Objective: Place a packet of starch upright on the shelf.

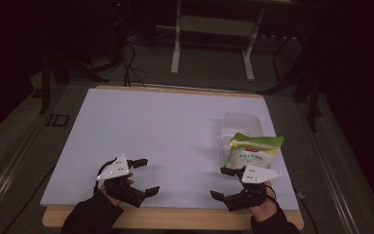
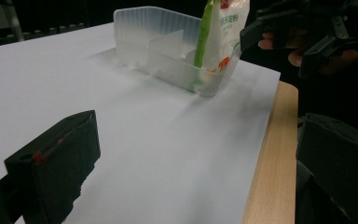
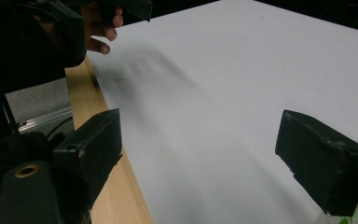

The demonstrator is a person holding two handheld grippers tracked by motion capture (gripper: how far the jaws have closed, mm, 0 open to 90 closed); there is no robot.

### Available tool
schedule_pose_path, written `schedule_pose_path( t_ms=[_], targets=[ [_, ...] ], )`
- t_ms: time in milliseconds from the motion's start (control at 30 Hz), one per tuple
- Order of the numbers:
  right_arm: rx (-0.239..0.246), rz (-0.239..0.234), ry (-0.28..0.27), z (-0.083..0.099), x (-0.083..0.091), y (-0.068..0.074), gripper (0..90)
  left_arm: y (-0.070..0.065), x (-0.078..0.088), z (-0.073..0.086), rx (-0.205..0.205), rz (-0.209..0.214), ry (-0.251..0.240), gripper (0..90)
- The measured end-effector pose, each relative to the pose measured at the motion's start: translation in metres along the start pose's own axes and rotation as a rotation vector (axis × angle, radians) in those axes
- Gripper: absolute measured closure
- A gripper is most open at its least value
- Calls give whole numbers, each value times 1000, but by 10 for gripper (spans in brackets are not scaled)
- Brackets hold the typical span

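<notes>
High view: both grippers hover low over the near edge of the tabletop (image 1: 141, 126), which is covered by a white sheet. The left gripper (image 1: 148, 176) has its fingers spread apart and grasps nothing; the right gripper (image 1: 219, 183), well apart from it, is likewise released and empty. Just beyond the right gripper, a green and white snack bag (image 1: 252, 152) stands upright in the near end of a clear plastic bin (image 1: 241, 123) with dividers, near the tabletop's right edge.
</notes>
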State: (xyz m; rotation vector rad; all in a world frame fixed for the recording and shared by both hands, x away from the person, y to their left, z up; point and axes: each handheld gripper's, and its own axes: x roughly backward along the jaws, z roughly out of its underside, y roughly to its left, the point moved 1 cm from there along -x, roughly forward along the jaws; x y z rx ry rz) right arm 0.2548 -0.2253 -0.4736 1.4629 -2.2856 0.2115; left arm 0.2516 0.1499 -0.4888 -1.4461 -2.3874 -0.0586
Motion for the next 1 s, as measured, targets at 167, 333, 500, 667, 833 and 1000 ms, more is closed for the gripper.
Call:
schedule_pose_path(
  t_ms=[167, 333, 500, 667, 833, 1000],
  targets=[
    [-15, 7, 3, 7, 6, -1, 145, 0, 0, 1, -3, 2, 0, 2],
    [-17, 13, 6, 13, 13, -4, 145, 1, 0, 2, 3, 4, -3, 2],
    [5, 4, 5, 14, 12, -4, 145, 1, -2, 3, 2, 5, 3, 2],
    [5, -12, 28, 16, 10, -4, 146, 0, -3, 4, -5, 8, 8, 2],
    [26, -11, 45, 17, 7, -4, 145, 0, -4, 6, -10, 11, 19, 2],
    [22, -9, 43, 17, 8, -6, 145, 0, -4, 6, -10, 15, 19, 2]
  ],
)
